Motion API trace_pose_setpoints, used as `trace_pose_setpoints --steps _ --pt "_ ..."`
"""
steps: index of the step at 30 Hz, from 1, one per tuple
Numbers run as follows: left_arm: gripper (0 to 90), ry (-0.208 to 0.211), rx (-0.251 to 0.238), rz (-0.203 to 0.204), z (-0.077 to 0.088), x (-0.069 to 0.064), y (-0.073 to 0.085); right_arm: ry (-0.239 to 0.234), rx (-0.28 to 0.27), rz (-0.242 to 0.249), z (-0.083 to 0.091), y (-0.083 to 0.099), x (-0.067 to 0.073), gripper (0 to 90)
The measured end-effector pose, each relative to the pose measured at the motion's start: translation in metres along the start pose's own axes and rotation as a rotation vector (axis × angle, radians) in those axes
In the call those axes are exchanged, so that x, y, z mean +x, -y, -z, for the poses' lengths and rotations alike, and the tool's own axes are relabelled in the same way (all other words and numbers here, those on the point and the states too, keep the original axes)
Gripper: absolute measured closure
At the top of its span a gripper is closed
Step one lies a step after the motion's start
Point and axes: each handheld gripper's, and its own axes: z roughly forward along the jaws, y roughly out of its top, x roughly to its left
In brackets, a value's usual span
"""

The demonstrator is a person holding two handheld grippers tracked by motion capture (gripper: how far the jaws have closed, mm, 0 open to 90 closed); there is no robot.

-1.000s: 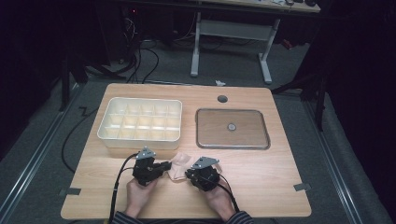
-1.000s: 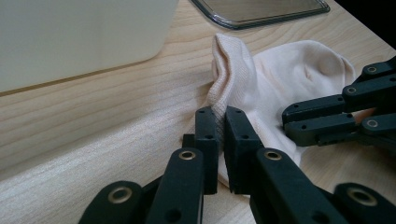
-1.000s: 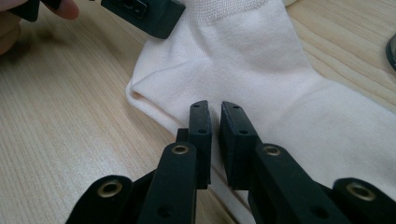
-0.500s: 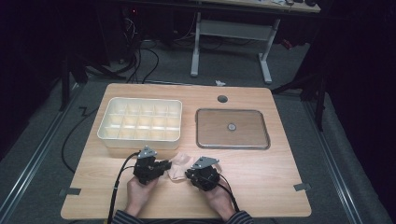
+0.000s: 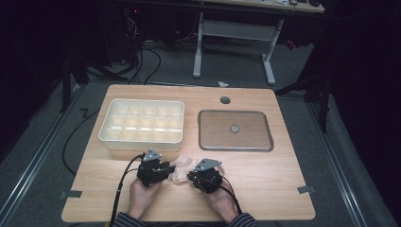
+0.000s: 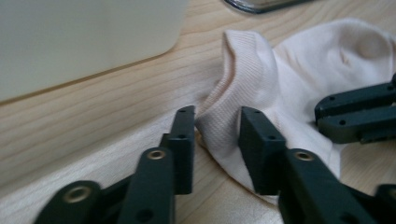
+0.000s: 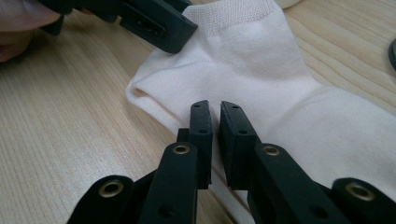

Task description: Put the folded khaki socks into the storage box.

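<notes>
a: start at the left. what sits by the table's (image 5: 265,198) left edge?

b: a white compartment tray (image 5: 142,124) toward the far left corner, cells bare as far as can be seen. nearer the front edge, the left gripper (image 6: 215,122). its jaws have just been opening: a second ago they were pinched tight, now they stand parted with the ribbed cuff of the pale pink sock (image 6: 280,79) between them, the pads at most brushing the cloth, not pressing. judged released.

a: where is the sock?

b: flat on the table near the front edge, about midway along it, between the two grippers, just in front of the compartment tray. in the high view it is a small pale patch (image 5: 180,169).

a: the right gripper (image 7: 215,114)?

b: jaws almost together over the sock's body, a narrow gap showing; i read it as clenched on a fold of the sock. the hand has not shifted from its earlier place.

a: farther right?

b: a metal tray (image 5: 235,130), shallow, well apart from the sock.

a: meaning for the work?

b: the cuff has been let go while the right holds; likely a re-grip or a fold comes next.
</notes>
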Motion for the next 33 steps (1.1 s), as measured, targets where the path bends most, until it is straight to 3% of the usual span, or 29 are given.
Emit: trace_pose_setpoints --steps 2,4,11,16,28,33 --pt "73.0 -0.048 0.024 -0.071 -0.002 -0.008 -0.003 0.003 0.000 0.004 0.000 0.000 0.000 83.4" --pt "76.7 -0.042 0.042 -0.078 -0.004 -0.010 -0.006 0.006 0.000 0.009 0.000 0.000 0.000 83.4" --pt "82.9 0.042 0.063 0.005 -0.002 -0.001 -0.008 0.008 -0.001 0.008 0.000 0.000 0.001 83.4" --pt "83.2 0.105 0.014 0.045 0.009 0.002 -0.010 0.005 -0.001 0.008 0.000 0.000 0.001 83.3" --pt "83.4 0.189 -0.044 0.074 0.023 0.002 -0.014 -0.001 -0.004 -0.001 -0.002 -0.001 0.002 83.3" --pt "83.5 0.203 -0.054 0.071 0.028 0.002 -0.016 -0.007 -0.005 0.002 -0.005 -0.004 0.002 83.3"
